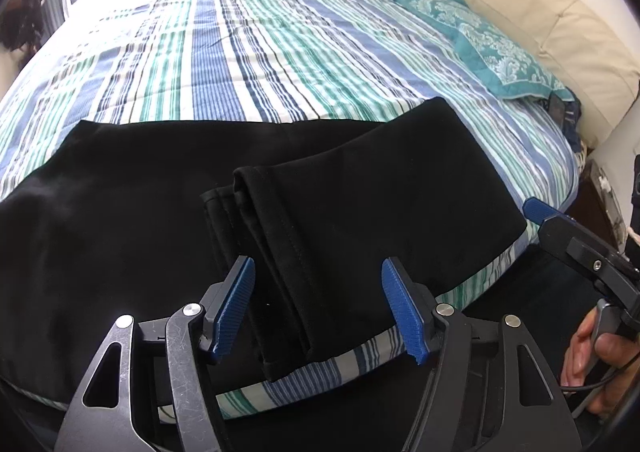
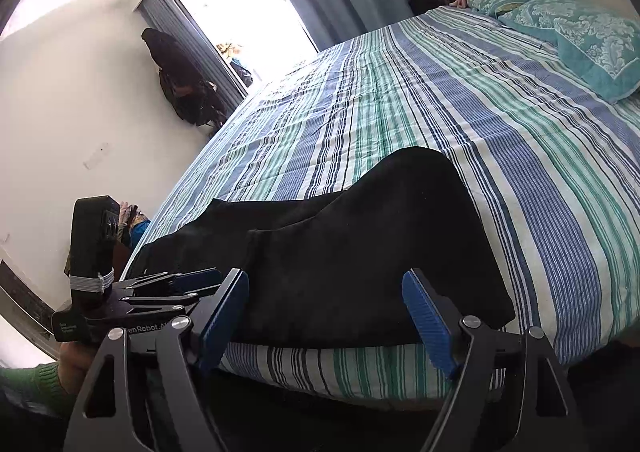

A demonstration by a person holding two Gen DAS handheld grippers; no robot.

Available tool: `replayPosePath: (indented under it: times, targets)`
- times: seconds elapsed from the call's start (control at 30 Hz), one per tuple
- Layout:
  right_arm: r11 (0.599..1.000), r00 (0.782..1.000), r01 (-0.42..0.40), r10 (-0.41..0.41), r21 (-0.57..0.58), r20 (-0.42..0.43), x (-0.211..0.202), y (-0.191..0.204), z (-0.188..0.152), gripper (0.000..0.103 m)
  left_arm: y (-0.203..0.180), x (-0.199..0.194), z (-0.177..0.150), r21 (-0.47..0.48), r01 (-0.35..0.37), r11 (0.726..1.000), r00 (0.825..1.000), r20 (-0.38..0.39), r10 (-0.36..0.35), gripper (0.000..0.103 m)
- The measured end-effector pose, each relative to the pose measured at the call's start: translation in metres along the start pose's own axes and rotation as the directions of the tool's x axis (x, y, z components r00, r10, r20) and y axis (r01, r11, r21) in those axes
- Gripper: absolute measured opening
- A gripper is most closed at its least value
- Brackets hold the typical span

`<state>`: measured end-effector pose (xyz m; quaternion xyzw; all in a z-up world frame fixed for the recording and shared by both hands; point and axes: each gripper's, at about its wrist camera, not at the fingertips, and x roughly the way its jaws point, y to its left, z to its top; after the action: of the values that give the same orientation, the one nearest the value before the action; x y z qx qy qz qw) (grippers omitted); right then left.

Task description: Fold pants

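Black pants (image 1: 280,179) folded over on themselves at the near edge of the striped bed (image 1: 280,51), hemmed leg ends uppermost, pointing toward that edge. Left gripper (image 1: 318,308) parted, blue pads clear of the cloth, nothing held. Right gripper (image 2: 326,320) likewise spread wide, empty, just short of the fold. Left wrist view alone: hems, cream headboard (image 1: 540,11). Right wrist view alone: bright window (image 2: 240,3), dark clothing hung on the wall (image 2: 180,83).
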<state>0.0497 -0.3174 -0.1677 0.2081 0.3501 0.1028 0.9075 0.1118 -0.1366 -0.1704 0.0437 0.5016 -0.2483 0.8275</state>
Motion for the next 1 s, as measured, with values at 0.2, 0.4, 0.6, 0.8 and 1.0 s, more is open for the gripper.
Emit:
replayPosePath:
  times: [0.2,0.4,0.6,0.8,1.0]
  targets:
    - [1.0,1.0,-0.015,0.015,-0.002,0.003,0.001,0.0,-0.003,0.079,0.005,0.017,-0.003,-0.013,-0.027,1.0,0.996,-0.085,0.026,0.015]
    - [1.0,1.0,-0.016,0.016,0.007,0.015,-0.003,-0.001,-0.004,0.079,0.006,0.0,-0.006,-0.013,-0.04,0.999,0.999,-0.03,0.039,0.009]
    - [1.0,1.0,-0.018,0.018,0.008,0.01,-0.002,0.0,-0.005,0.079,0.018,0.007,-0.012,-0.033,-0.073,0.997,0.996,-0.059,0.071,0.01]
    - [1.0,1.0,-0.021,0.021,-0.014,-0.004,0.001,0.007,-0.007,0.079,0.021,0.009,-0.017,-0.035,-0.079,0.996,0.995,-0.059,0.077,0.019]
    - [1.0,1.0,-0.022,0.022,-0.01,-0.007,0.003,0.006,-0.007,0.079,0.027,-0.009,-0.016,-0.074,-0.057,0.996,0.998,-0.001,0.057,0.062]
